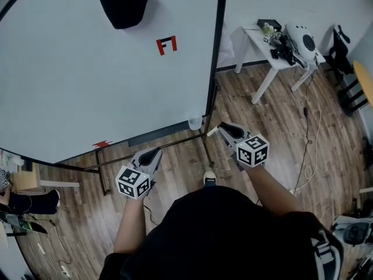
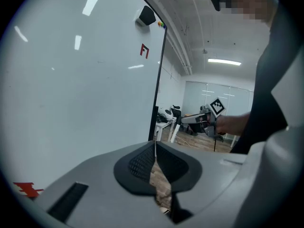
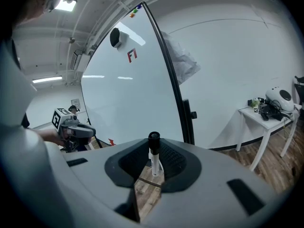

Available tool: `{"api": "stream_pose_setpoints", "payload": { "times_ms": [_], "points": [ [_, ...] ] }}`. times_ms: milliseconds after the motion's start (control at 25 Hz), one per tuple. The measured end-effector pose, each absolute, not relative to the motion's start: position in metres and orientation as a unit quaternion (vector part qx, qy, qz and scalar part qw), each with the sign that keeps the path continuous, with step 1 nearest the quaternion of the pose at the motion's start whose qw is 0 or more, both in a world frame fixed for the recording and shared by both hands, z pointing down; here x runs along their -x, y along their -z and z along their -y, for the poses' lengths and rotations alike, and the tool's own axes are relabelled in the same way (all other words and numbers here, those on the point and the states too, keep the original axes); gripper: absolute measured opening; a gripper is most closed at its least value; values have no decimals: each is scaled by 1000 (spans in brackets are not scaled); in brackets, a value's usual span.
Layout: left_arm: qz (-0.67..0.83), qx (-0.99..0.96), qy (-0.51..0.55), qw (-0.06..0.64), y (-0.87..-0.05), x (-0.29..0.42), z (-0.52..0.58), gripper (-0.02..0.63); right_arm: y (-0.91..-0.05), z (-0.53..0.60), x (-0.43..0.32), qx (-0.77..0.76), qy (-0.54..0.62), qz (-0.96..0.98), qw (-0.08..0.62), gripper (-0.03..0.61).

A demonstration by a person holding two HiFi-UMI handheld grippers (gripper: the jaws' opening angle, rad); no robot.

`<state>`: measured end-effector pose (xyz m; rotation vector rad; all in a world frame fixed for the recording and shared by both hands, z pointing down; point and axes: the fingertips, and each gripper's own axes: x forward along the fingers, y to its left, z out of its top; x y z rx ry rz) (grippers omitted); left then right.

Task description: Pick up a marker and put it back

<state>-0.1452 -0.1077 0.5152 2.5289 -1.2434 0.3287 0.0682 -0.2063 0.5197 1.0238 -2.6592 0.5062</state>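
Note:
A marker [image 3: 154,163] with a white body and a black cap stands upright between the pads of my right gripper [image 3: 153,151], which is shut on it. In the head view that gripper [image 1: 224,132] sits just right of the whiteboard's black side post, and the marker's white end [image 1: 212,131] pokes out to its left. My left gripper [image 1: 152,155] hovers lower left, near the board's bottom rail. Its pads [image 2: 142,163] meet at the tip with nothing between them.
The whiteboard [image 1: 87,74] fills the upper left, bearing a black eraser [image 1: 122,3] and a red mark [image 1: 166,45]. A small clear cup [image 1: 194,122] hangs at its lower right corner. A white table [image 1: 274,57] with gear stands at right; a cable [image 1: 309,150] trails across the wood floor.

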Motion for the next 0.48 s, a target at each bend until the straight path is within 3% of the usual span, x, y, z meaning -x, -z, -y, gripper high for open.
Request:
{"api": "stream_pose_setpoints", "payload": {
  "times_ms": [480],
  "points": [
    [452, -868, -112, 171, -529, 154, 144, 17, -532, 261, -39, -320, -173, 921, 137, 63]
  ]
}}
